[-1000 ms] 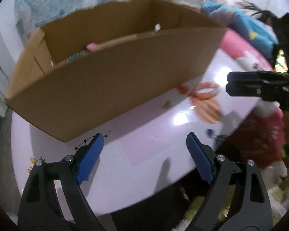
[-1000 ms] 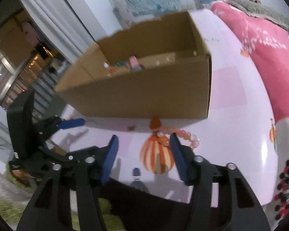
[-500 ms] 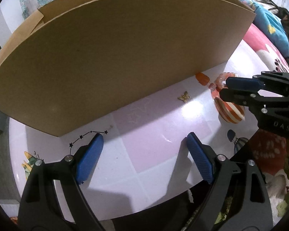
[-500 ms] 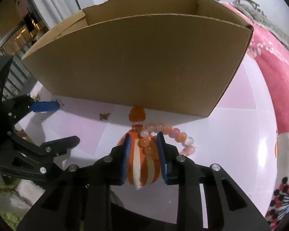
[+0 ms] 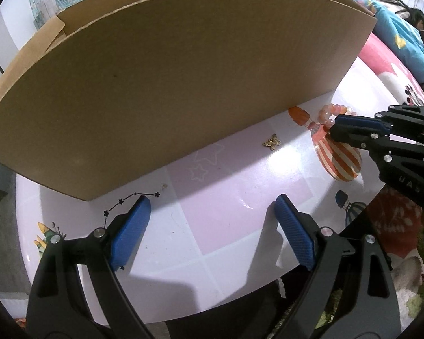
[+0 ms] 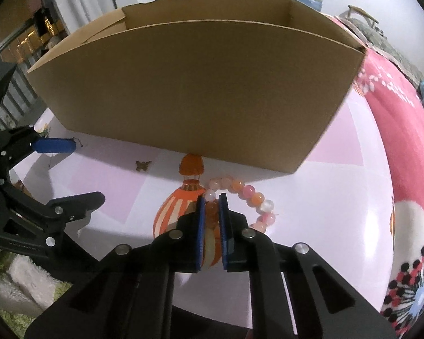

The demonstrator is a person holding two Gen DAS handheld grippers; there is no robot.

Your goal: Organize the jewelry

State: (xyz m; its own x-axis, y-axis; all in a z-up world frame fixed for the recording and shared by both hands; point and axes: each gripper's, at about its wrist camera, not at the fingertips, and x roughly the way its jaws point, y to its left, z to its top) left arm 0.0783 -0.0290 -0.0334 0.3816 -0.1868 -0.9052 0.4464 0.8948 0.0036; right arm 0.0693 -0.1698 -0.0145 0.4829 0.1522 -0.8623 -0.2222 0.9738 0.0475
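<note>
Your right tool grips the bracelet; the box stands directly ahead; left tool gapes.

A home bedroom, by the look of it. A pink floral bedspread lies beside the cartoon-printed table, white curtains hang behind, and a fluffy green rug covers the floor.
</note>
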